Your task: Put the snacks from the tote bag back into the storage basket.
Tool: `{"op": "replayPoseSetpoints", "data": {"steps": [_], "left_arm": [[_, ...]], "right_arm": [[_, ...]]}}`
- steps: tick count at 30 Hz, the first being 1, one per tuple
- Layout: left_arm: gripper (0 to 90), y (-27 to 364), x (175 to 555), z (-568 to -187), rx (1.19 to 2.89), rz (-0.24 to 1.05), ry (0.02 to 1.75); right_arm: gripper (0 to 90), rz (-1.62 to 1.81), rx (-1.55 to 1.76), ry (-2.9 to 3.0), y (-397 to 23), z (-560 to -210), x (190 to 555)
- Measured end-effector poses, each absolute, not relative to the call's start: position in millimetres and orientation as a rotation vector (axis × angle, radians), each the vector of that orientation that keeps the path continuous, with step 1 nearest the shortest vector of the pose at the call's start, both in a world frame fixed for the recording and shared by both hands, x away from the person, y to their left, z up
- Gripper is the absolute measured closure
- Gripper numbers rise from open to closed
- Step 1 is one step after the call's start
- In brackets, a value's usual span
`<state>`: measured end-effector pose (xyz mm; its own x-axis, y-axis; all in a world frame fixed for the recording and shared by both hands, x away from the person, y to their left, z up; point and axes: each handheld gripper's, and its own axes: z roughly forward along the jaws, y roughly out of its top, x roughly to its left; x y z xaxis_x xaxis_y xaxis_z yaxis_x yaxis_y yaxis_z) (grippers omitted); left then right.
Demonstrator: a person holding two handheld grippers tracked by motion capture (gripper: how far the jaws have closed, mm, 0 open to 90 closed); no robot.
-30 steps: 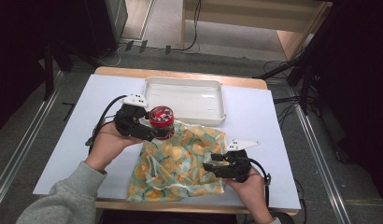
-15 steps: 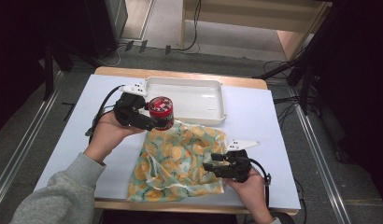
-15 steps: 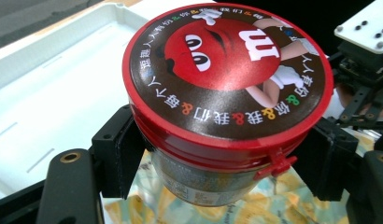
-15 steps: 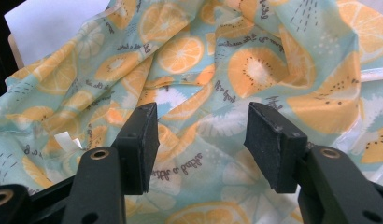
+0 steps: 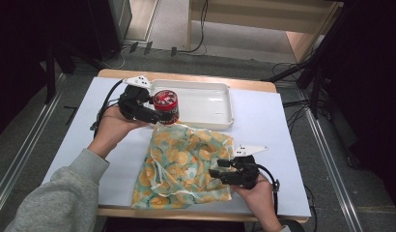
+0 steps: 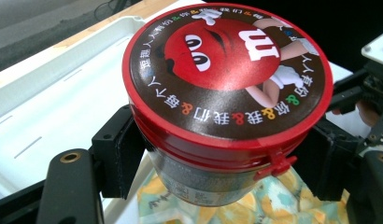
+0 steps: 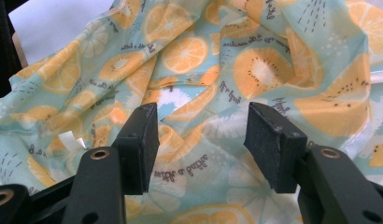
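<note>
Two grippers at work, taken from left to right. At the left, left gripper (image 5: 155,110) clamped on the candy jar (image 5: 166,106), black pads (image 6: 118,156) pressed against both sides of its clear body under the red lid (image 6: 227,70). Jar lifted clear of the drawstring bag (image 5: 186,166), carried at the near left corner of the white tray (image 5: 220,104), over its rim as far as the high view tells. Not yet set down, by the look of it: jar bottom hanging free in the left gripper view, bag cloth and tray edge beneath. Further right, bag lying flat and slack on the table (image 5: 273,125), mouth toward the tray, seemingly emptied, though the inside stays hidden. At the right, right gripper (image 5: 220,172) resting at the bag's near right corner, jaws standing apart over the orange-print cloth (image 7: 203,135), pinching nothing. Done, on this judgement: jar out of the bag. Left: lowering into the tray and letting go.
</note>
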<state>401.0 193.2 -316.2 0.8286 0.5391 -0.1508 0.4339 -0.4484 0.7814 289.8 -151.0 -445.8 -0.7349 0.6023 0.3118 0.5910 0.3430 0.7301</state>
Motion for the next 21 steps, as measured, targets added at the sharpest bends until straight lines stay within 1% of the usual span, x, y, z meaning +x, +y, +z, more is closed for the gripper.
{"op": "replayPoseSetpoints", "data": {"steps": [4, 10, 18, 21], "left_arm": [[26.2, 195, 409, -318, 2.118, 0.158, 0.741], [26.1, 199, 419, -321, 2.102, 0.133, 0.753], [26.1, 200, 433, -326, 2.110, 0.161, 0.771], [26.2, 201, 440, -330, 2.101, 0.148, 0.784]], "right_arm": [[45.6, 1.375, 1.132, 2.570, -151, -446, 290], [45.6, 1.367, 1.131, 2.570, -151, -446, 290], [45.7, 1.377, 1.134, 2.562, -152, -445, 290], [45.7, 1.376, 1.135, 2.561, -152, -445, 290]]}}
